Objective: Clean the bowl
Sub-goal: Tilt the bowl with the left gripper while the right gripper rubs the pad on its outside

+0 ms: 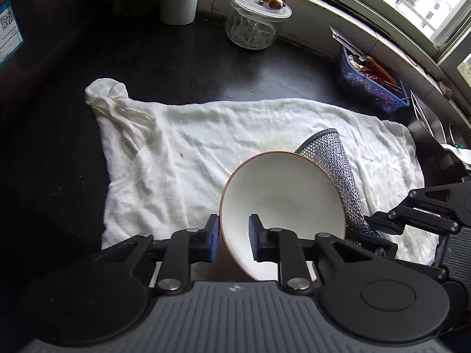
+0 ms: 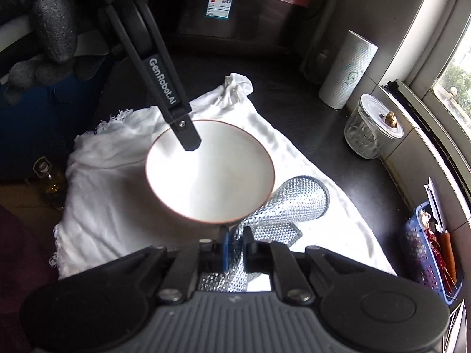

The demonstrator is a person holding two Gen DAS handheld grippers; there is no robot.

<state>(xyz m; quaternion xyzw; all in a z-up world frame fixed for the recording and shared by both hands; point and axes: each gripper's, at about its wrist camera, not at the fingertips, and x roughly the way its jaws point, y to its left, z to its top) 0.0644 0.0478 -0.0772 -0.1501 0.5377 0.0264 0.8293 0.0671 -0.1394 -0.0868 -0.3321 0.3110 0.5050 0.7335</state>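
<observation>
A white bowl with a thin red-brown rim is tilted above a white cloth. My left gripper is shut on the bowl's rim, one finger inside and one outside. My right gripper is shut on a silver mesh scrubbing cloth, which hangs against the bowl's outer right side. In the right wrist view the bowl faces up with the left gripper's finger reaching into it from the upper left.
The cloth lies on a dark counter. A lidded glass jar, a paper towel roll and a blue basket of utensils stand along the tiled window sill. A dark appliance stands at the back.
</observation>
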